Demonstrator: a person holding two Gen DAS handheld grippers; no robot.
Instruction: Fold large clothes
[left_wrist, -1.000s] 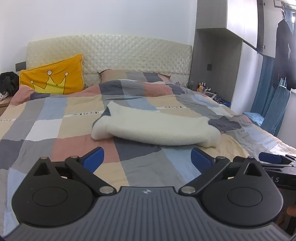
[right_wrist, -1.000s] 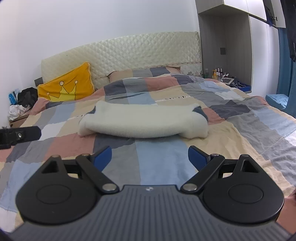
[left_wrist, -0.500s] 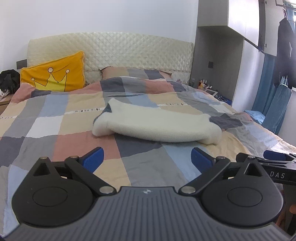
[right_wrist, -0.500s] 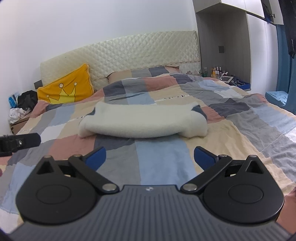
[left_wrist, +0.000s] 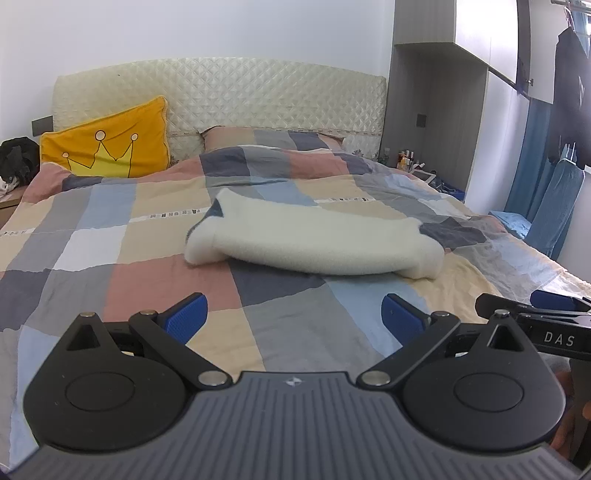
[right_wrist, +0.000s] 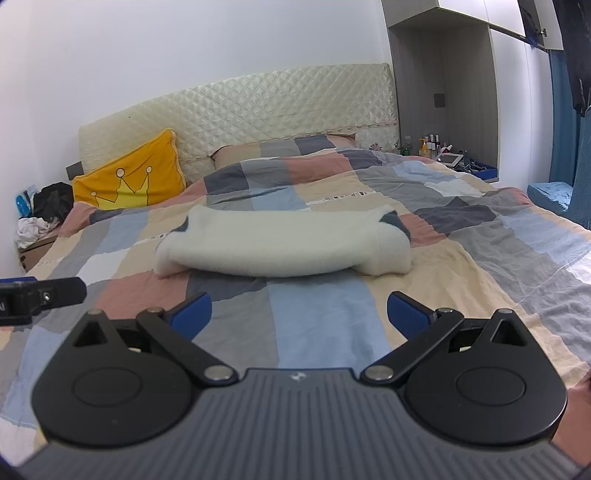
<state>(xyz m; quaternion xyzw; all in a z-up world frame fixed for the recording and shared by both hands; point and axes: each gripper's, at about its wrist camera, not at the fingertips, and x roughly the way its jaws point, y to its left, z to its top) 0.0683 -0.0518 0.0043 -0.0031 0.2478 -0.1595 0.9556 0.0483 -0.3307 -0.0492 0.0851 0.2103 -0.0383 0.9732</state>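
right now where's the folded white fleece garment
In both wrist views the folded white fleece garment lies mid-bed on the patchwork quilt, beyond both open grippers, nearer than the yellow crown pillow.

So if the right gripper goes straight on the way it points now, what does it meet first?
Most likely the patchwork quilt. The right gripper is open, holds nothing and points slightly downward at bare quilt in front of the folded white garment. Depth is unclear, so it might reach the garment's near edge instead.

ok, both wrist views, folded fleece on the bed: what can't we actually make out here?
- Fleece garment: its type and underside are hidden by its own fold, in both views.
- Bottles by the bed: too small to read.
- Dark pile: cut by the left edge of the left wrist view.
- Right gripper: only one finger shows in the left wrist view.
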